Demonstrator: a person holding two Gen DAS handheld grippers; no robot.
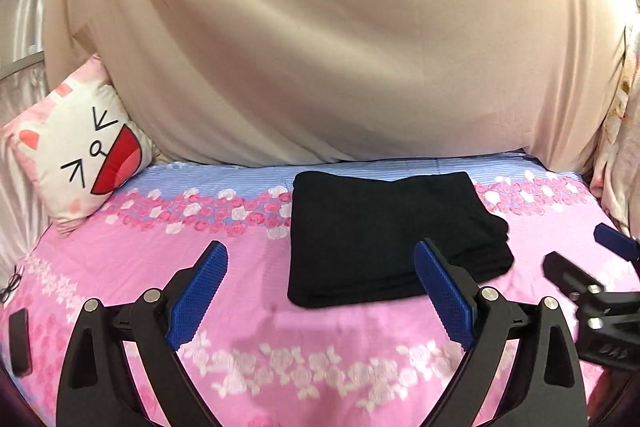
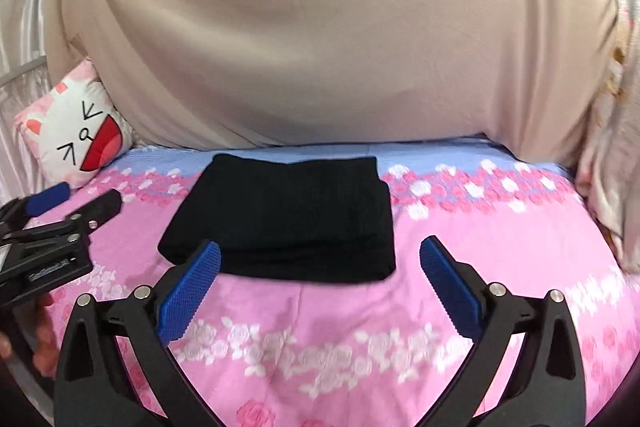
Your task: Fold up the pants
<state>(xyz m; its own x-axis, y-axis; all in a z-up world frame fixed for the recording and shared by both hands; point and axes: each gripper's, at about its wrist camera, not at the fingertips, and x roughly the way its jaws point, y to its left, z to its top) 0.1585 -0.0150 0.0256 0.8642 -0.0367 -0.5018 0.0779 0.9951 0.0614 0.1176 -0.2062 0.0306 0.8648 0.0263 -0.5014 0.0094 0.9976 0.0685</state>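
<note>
Pants, black cloth folded square, lie finished beyond my left gripper and right gripper, both wide open and empty, so I only withdraw.

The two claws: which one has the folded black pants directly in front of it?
The right claw: in its own view the black pants lie just ahead of it. From the left claw they lie off to the right.

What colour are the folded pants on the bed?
Plain black; the pants lie folded on the pink floral sheet, clearest in the left wrist view.
</note>
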